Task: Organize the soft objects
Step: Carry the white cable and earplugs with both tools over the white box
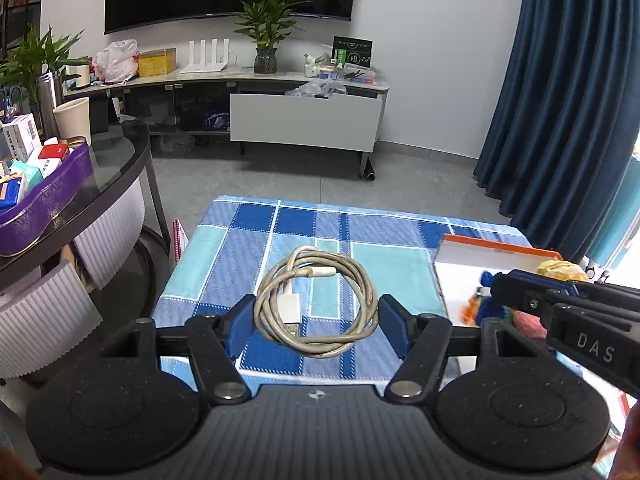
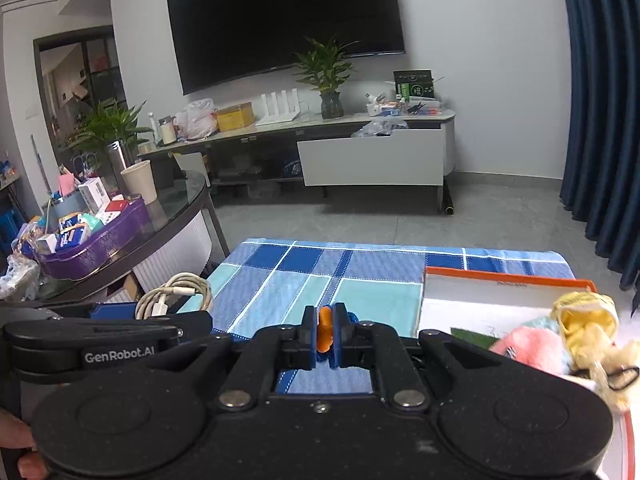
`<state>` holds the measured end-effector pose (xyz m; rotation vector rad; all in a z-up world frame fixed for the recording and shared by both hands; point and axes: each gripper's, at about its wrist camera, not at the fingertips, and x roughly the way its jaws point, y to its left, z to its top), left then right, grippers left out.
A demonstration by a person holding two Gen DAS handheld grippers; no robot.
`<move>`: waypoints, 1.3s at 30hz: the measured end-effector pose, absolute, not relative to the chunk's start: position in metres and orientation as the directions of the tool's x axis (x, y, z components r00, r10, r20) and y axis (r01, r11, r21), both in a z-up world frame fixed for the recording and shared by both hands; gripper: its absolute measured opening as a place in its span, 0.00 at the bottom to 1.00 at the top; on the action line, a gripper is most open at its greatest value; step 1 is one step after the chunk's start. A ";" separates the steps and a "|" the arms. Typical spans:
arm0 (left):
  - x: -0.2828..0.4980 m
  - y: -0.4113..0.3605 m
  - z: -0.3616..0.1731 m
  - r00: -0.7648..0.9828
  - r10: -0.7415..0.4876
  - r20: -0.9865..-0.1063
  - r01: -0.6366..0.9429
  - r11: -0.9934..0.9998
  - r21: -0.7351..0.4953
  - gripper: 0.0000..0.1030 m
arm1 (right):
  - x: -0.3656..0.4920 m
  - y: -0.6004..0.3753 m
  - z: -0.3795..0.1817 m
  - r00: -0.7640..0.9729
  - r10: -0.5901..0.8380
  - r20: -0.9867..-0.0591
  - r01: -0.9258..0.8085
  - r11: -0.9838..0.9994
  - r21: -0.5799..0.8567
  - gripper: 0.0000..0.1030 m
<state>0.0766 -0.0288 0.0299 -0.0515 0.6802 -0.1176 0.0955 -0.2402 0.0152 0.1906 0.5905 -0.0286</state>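
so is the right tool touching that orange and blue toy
Touching. The right wrist view shows the right tool shut, its blue pads pinching the orange and blue toy with no gap on either side.

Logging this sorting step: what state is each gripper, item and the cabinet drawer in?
Left gripper: open, no pad visibly touching the coiled grey-white charging cable.
Right gripper: shut on small blue-and-orange soft toy.
Orange-rimmed white tray: holds pink and yellow plush toys.
White cabinet drawer: pulled open.
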 end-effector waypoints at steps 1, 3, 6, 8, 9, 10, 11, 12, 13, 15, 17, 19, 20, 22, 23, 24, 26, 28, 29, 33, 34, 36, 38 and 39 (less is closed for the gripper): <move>0.073 -0.030 0.031 0.772 -0.125 -0.623 0.093 0.992 -0.084 0.65 | 0.090 -0.240 0.016 0.833 0.025 -0.553 0.086 0.981 0.173 0.10; 0.067 -0.032 0.032 0.774 -0.127 -0.621 0.097 0.992 -0.082 0.65 | 0.082 -0.241 0.018 0.836 0.019 -0.548 0.091 0.981 0.174 0.10; 0.060 -0.035 0.033 0.778 -0.126 -0.616 0.100 0.992 -0.077 0.65 | 0.069 -0.241 0.020 0.841 0.016 -0.541 0.096 0.979 0.179 0.10; 0.055 -0.037 0.033 0.779 -0.129 -0.614 0.102 0.992 -0.080 0.65 | 0.061 -0.241 0.021 0.844 0.010 -0.536 0.098 0.980 0.172 0.10; 0.053 -0.038 0.034 0.779 -0.133 -0.612 0.105 0.991 -0.082 0.65 | 0.058 -0.242 0.022 0.846 0.009 -0.534 0.099 0.980 0.173 0.10; 0.050 -0.039 0.034 0.780 -0.135 -0.611 0.106 0.991 -0.082 0.65 | 0.054 -0.242 0.023 0.847 0.006 -0.531 0.102 0.980 0.173 0.10; 0.048 -0.039 0.034 0.781 -0.135 -0.610 0.108 0.991 -0.082 0.65 | 0.051 -0.243 0.023 0.849 0.003 -0.529 0.105 0.979 0.172 0.10; 0.045 -0.041 0.034 0.782 -0.136 -0.609 0.109 0.991 -0.081 0.65 | 0.047 -0.243 0.024 0.850 -0.001 -0.527 0.107 0.979 0.172 0.10; 0.042 -0.042 0.034 0.782 -0.138 -0.608 0.112 0.990 -0.081 0.65 | 0.043 -0.245 0.024 0.851 -0.002 -0.525 0.110 0.979 0.174 0.10; 0.037 -0.044 0.033 0.783 -0.143 -0.605 0.117 0.990 -0.082 0.65 | 0.038 -0.245 0.024 0.854 -0.006 -0.521 0.113 0.978 0.173 0.10; 0.033 -0.045 0.033 0.784 -0.145 -0.604 0.118 0.989 -0.084 0.65 | 0.032 -0.245 0.024 0.856 -0.011 -0.516 0.117 0.978 0.172 0.10; 0.028 -0.047 0.032 0.783 -0.147 -0.604 0.123 0.989 -0.082 0.65 | 0.026 -0.247 0.024 0.858 -0.012 -0.513 0.120 0.977 0.177 0.10; 0.026 -0.048 0.032 0.782 -0.150 -0.605 0.125 0.989 -0.084 0.65 | 0.023 -0.247 0.024 0.859 -0.015 -0.512 0.123 0.976 0.178 0.10; 0.022 -0.049 0.031 0.782 -0.153 -0.604 0.126 0.988 -0.087 0.65 | 0.018 -0.247 0.023 0.860 -0.017 -0.509 0.125 0.976 0.178 0.10; 0.021 -0.050 0.030 0.783 -0.150 -0.603 0.126 0.989 -0.083 0.65 | 0.016 -0.247 0.022 0.861 -0.018 -0.509 0.126 0.976 0.178 0.10; 0.019 -0.051 0.029 0.783 -0.151 -0.603 0.128 0.988 -0.083 0.65 | 0.016 -0.247 0.022 0.861 -0.021 -0.509 0.127 0.977 0.173 0.10; 0.015 -0.054 0.029 0.784 -0.156 -0.601 0.133 0.988 -0.084 0.65 | 0.013 -0.248 0.022 0.861 -0.024 -0.509 0.128 0.977 0.170 0.10; 0.012 -0.057 0.028 0.785 -0.159 -0.599 0.138 0.987 -0.082 0.65 | 0.007 -0.249 0.022 0.862 -0.031 -0.506 0.133 0.977 0.168 0.10; 0.011 -0.058 0.028 0.783 -0.163 -0.600 0.139 0.987 -0.086 0.65 | 0.004 -0.249 0.022 0.863 -0.035 -0.505 0.137 0.977 0.166 0.10; 0.007 -0.063 0.029 0.784 -0.172 -0.597 0.153 0.985 -0.082 0.65 | -0.004 -0.251 0.025 0.866 -0.048 -0.497 0.147 0.976 0.162 0.10; 0.007 -0.065 0.029 0.785 -0.173 -0.595 0.156 0.984 -0.081 0.65 | -0.005 -0.252 0.025 0.867 -0.051 -0.495 0.150 0.976 0.161 0.10; 0.005 -0.067 0.029 0.784 -0.182 -0.594 0.162 0.983 -0.088 0.65 | -0.007 -0.255 0.026 0.869 -0.057 -0.492 0.155 0.974 0.162 0.10; 0.003 -0.069 0.030 0.783 -0.189 -0.592 0.171 0.981 -0.088 0.65 | -0.010 -0.256 0.027 0.869 -0.066 -0.490 0.162 0.974 0.156 0.10; 0.003 -0.071 0.030 0.783 -0.192 -0.591 0.176 0.981 -0.086 0.65 | -0.012 -0.257 0.027 0.870 -0.069 -0.488 0.165 0.974 0.155 0.10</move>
